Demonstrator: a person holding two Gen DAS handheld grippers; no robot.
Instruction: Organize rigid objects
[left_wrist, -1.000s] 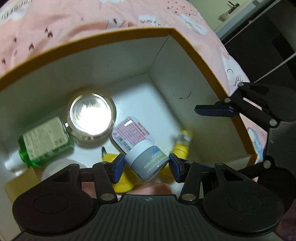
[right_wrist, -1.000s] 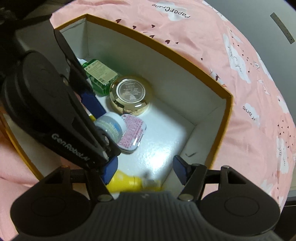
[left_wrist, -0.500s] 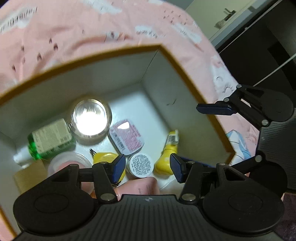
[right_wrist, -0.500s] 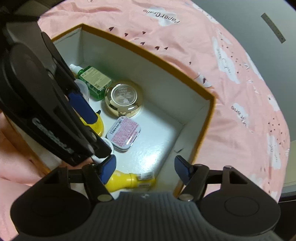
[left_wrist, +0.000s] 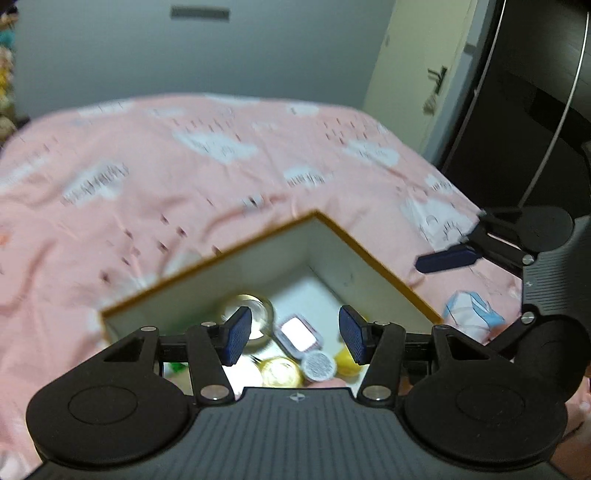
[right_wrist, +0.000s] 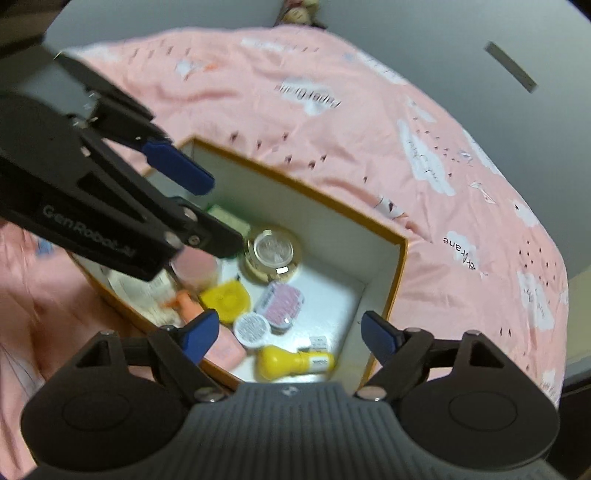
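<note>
Left wrist view: the left gripper (left_wrist: 293, 334) hangs released and empty at lower centre, ribbed blue pads apart. A second ago it clasped the small white jar (left_wrist: 318, 364); that now lies in the cardboard box (left_wrist: 384, 275), smeared by motion.

Right wrist view: the right gripper (right_wrist: 288, 334), spread and empty, frames the jar (right_wrist: 252, 329), a round gold tin (right_wrist: 272, 252) and a yellow bottle (right_wrist: 291, 363). The box's left part is hidden.

Dim room; motion blur smeared bedsheet (left_wrist: 184, 177) beyond the fingers. Glare on gold lid (right_wrist: 272, 248) between them. Fisheye edges bowed.
</note>
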